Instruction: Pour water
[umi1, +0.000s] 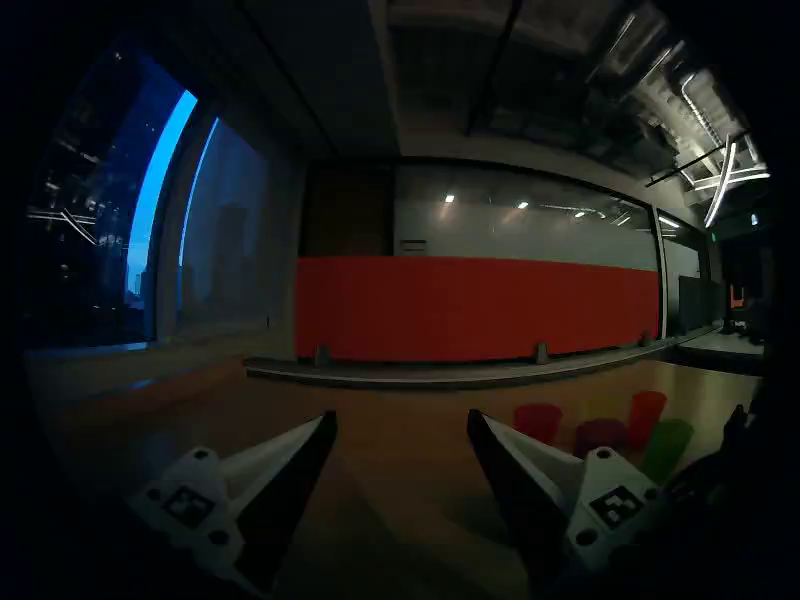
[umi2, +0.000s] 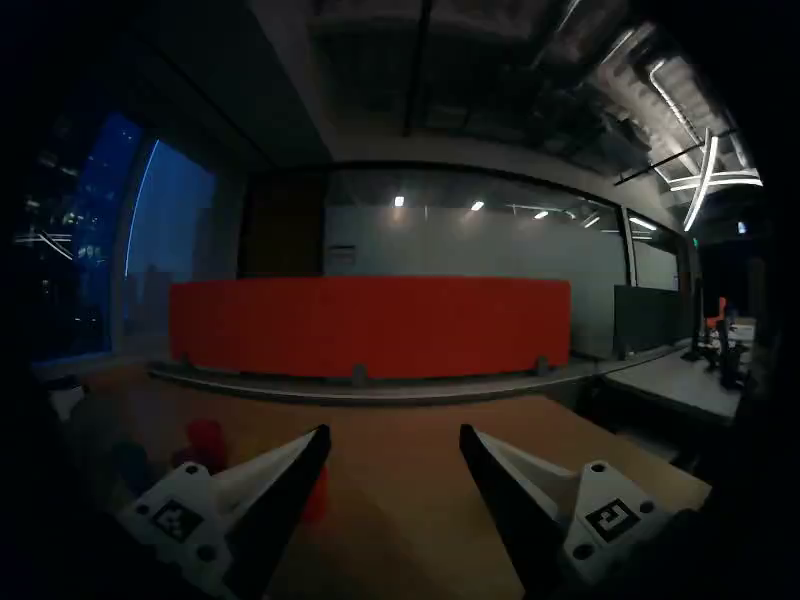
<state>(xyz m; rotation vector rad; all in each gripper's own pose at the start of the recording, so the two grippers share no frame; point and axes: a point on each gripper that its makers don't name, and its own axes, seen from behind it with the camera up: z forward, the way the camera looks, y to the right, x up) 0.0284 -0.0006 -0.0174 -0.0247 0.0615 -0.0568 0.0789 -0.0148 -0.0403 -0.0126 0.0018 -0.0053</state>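
The left gripper is hovering over the wooden table with its fingers spread wide and gripping nothing. The cups are standing upright in a tight cluster ahead and to its right: red, purple, orange-red and green, all dim in the low light. The right gripper is gaping empty too, with red cups sitting left of its left finger, one partly hidden behind it, and farther off a red panel is running along the table's far edge.

Dim room; ceiling strip lights glare; blue window glow; fisheye edges bend.
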